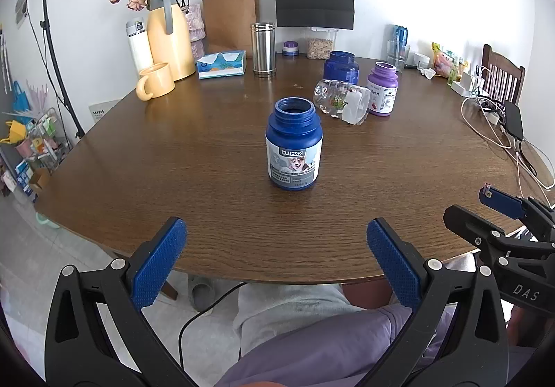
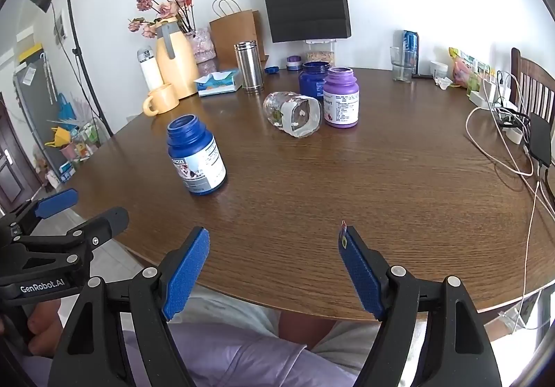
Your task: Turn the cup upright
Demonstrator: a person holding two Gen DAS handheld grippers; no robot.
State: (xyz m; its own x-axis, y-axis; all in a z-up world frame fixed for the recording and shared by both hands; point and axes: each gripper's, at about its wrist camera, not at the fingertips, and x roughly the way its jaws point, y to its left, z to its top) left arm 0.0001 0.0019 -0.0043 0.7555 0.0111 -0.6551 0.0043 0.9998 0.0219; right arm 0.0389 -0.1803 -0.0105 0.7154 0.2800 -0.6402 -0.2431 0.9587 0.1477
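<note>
Clear cup (image 2: 293, 113) lies on its side on the worktop (image 2: 347, 185), touching the purple bottle (image 2: 340, 97), partly hiding its label. Left gripper (image 1: 276, 250) and right gripper (image 2: 274, 265): both spread apart, empty, arms cut off.

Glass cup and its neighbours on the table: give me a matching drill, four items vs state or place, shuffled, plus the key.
Items:
1. glass cup
2. purple bottle
3. blue DUMAX bottle
4. yellow mug

States or places:
A. upright, no lid, nearest the tongs
B. lying on its side, mid-table
C. beside the yellow thermos jug, handle toward the table edge
D. upright, right behind the fallen cup

Pairs: 1-B, 2-D, 3-A, 4-C
</note>
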